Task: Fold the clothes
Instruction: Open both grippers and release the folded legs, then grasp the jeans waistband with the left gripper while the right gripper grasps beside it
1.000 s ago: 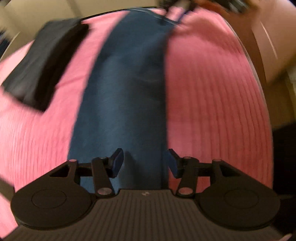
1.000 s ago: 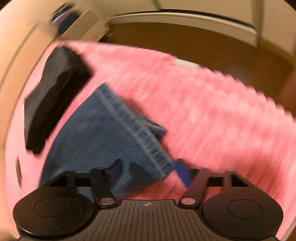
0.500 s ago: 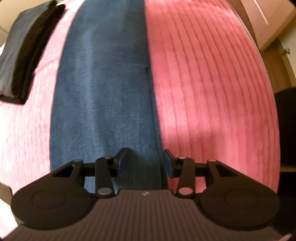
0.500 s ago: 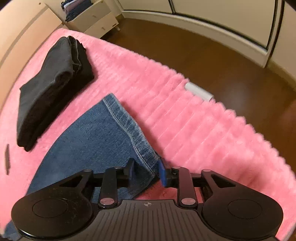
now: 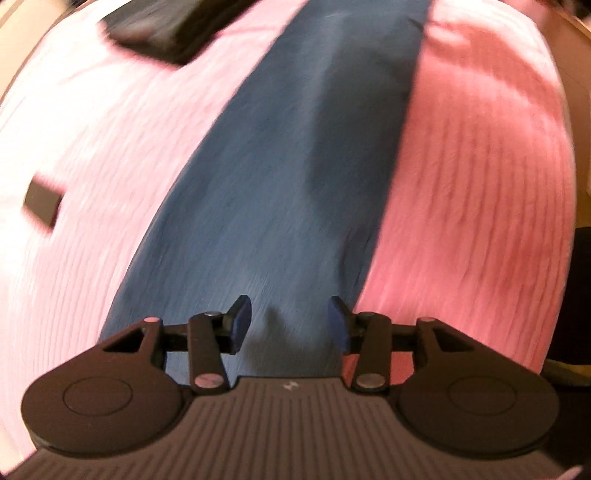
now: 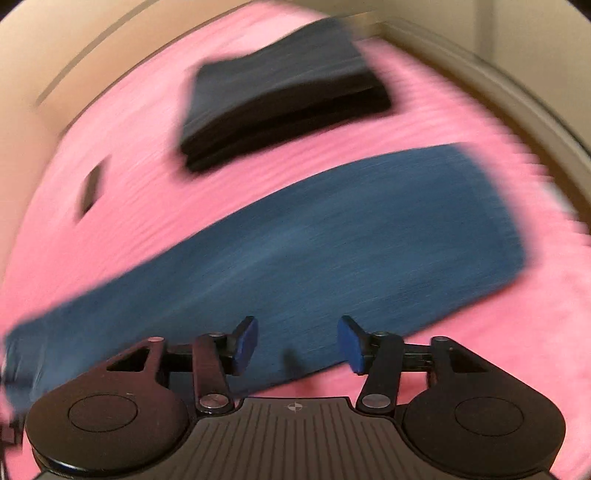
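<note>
A pair of blue jeans [image 5: 295,177] lies stretched out in a long strip on the pink ribbed blanket [image 5: 480,206]. My left gripper [image 5: 288,323] is open over one end of the strip, holding nothing. In the right wrist view the jeans [image 6: 332,254] run from lower left to upper right. My right gripper [image 6: 297,343] is open above the strip's near edge, holding nothing. Both views are motion-blurred.
A folded stack of dark clothes [image 6: 284,96] lies on the blanket beyond the jeans; it also shows at the upper left of the left wrist view [image 5: 166,33]. A small dark flat object [image 6: 90,188] lies on the blanket [image 6: 184,192]. A pale wall or furniture borders the blanket.
My right gripper has opened, let go of the jeans hem, and swung to look along the strip. My left gripper has opened a little wider and shifted over the jeans.
</note>
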